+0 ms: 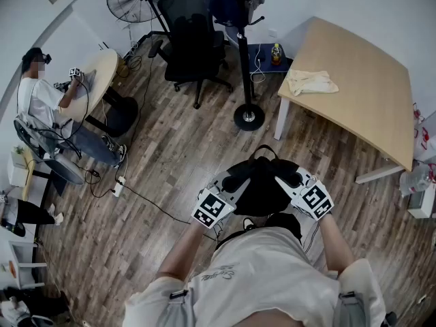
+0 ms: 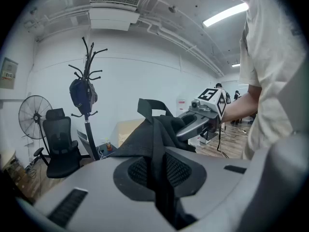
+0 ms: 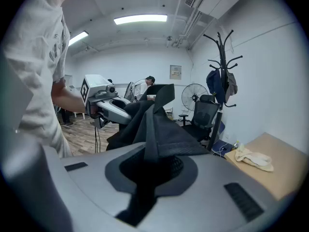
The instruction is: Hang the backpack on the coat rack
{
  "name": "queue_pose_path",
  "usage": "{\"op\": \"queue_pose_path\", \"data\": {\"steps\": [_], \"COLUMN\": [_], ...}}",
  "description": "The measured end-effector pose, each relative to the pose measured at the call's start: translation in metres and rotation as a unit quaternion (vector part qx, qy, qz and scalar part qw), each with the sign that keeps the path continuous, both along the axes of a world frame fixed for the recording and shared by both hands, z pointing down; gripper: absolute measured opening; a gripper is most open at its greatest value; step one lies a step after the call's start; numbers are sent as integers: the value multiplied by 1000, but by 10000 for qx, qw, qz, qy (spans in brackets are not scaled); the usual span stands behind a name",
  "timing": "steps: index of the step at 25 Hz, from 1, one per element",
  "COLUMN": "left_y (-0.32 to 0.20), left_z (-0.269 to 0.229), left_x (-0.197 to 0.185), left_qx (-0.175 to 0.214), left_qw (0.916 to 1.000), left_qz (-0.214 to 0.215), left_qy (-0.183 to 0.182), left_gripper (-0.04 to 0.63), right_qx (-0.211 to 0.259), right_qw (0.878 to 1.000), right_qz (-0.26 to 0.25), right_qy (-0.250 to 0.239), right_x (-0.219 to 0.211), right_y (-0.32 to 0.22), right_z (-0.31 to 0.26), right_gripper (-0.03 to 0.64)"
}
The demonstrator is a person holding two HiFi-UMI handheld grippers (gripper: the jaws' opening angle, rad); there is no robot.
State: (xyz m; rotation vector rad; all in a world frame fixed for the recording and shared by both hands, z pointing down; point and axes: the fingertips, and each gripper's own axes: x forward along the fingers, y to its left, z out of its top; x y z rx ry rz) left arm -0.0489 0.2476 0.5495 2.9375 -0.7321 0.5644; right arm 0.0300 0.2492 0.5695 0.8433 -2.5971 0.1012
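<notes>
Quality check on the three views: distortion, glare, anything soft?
Head view: heavy fisheye, the table edges bow; light is even and the picture is sharp. Left gripper view: round black vignette, ceiling strip light blown out, coat rack crisp. Right gripper view: same vignette, ceiling lamp glares, black backpack shows little detail.

Head camera looks steeply down over the person (image 1: 259, 278); both gripper cameras look closely along their jaws toward the shared coat rack (image 2: 88, 129).

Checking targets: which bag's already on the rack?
The dark blue bag, hanging on the coat rack; the black backpack is in the left gripper and right gripper.
</notes>
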Motion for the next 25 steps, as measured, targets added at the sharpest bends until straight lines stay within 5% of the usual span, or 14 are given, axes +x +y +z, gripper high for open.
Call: {"op": "queue_pose_path", "data": {"steps": [11,19,25], "left_y": [-32,-119,-189], "left_z": [-3,7,-3], "left_x": [-10,6,31], "left_qx": [-97,-251,0], "left_qw": [9994,9990,9994], "left_qz": [-106,-296,-344], "left_qy": [315,202,99], "left_gripper": [43,43,43], "right_qx": [15,-37,116], "right_qw": [9999,9995,9990], "right_qz": [59,-104,-236], "right_qy": [-160,-296,-374], "right_x": [-10,3,27], "right_y": [-33,-119,-191], "right_z": [-3,10,-1], "right_gripper": [31,31,31]}}
